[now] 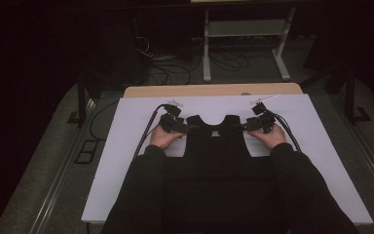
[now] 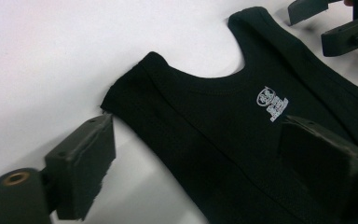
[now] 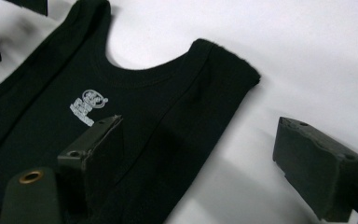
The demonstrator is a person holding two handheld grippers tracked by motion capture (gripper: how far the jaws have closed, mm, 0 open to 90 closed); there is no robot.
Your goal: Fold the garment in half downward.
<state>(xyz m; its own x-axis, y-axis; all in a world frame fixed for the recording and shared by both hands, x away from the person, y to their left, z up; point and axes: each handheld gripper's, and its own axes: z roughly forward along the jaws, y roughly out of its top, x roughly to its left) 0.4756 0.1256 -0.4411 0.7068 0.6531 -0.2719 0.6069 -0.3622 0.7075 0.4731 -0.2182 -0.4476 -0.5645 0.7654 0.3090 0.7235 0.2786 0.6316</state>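
A black sleeveless top point(image 1: 216, 141) lies flat and face up on the white table point(image 1: 321, 146), midway between its side edges. Its shoulder straps point toward the far edge, and a small white print point(image 2: 271, 102) sits just below the scooped neckline.

One camera above you, one riding on each tool.
The high view looks forward and down over your arms at the white counter point(image 1: 126, 146); both tool views sit low and close, facing inward, sharing the black vest's point(image 2: 242, 121) neckline and white logo point(image 3: 88, 107).

small white print inside black vest point(image 2: 242, 116) neckline, wording too blurred to read
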